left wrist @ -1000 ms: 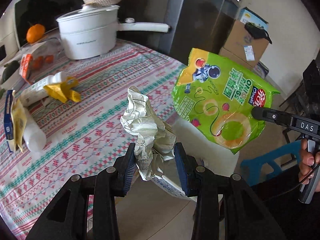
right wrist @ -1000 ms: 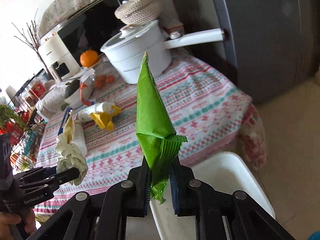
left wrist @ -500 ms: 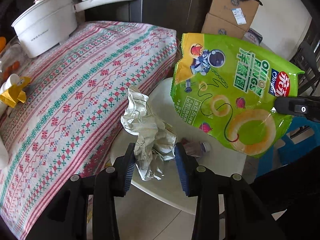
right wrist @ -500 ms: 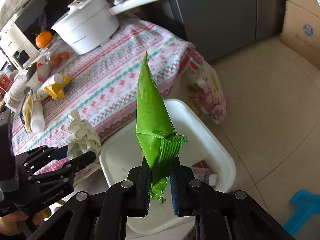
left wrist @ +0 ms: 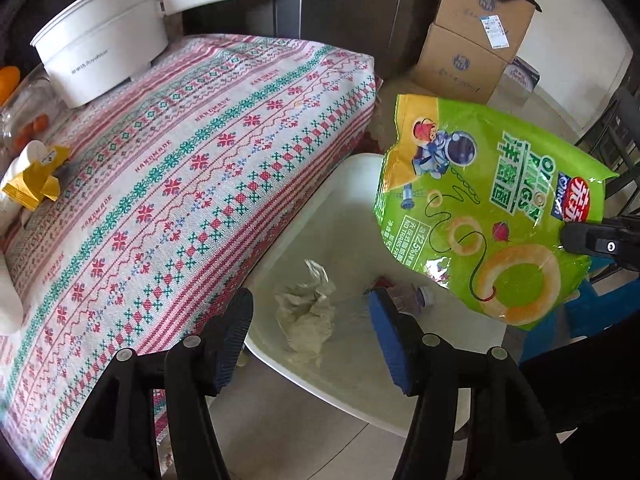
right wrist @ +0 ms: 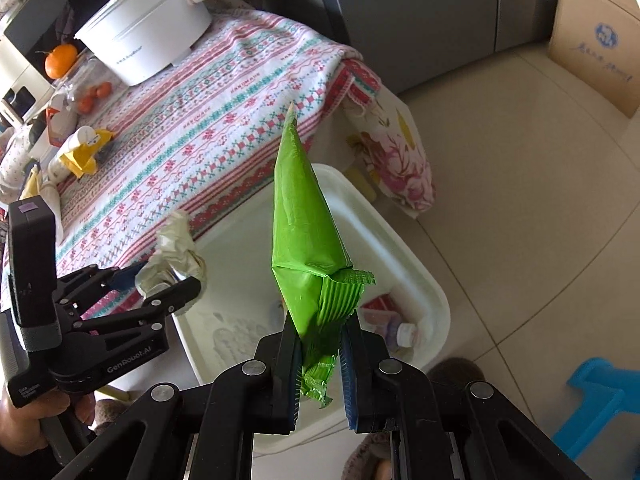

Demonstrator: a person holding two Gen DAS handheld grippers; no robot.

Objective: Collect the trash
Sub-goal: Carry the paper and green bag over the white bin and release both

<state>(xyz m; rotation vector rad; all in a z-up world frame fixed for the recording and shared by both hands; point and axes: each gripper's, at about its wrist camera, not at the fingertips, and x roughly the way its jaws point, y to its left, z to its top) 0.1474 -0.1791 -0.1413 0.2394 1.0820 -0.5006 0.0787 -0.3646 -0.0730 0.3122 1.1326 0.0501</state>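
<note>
The white bin (left wrist: pixel 304 236) is tucked right against the hanging edge of the patterned tablecloth (left wrist: pixel 224 152). Bare tile floor is seen on its far side, out toward the cardboard boxes (left wrist: pixel 472 48) and the blue stool (right wrist: pixel 592 392), so plenty of room is left there.

The left gripper (left wrist: pixel 310 308) is held low over the bin's near rim, pointed down into it, with its handle gripped from below by the left hand (right wrist: pixel 40 412). Its jaws are spread wide. The crumpled wrapper (left wrist: pixel 308 320) shows up blurred below them inside the bin in the left view. In the right view it's seen right at the fingertips (right wrist: pixel 172 248), so whether it's touching them can't be told.

The right gripper (right wrist: pixel 320 344) is held above the bin's middle, clamped on the sealed end of the green chip bag (right wrist: pixel 300 220), which stands upright over the bin. A small bottle (right wrist: pixel 400 332) is lying in the bin's corner.
</note>
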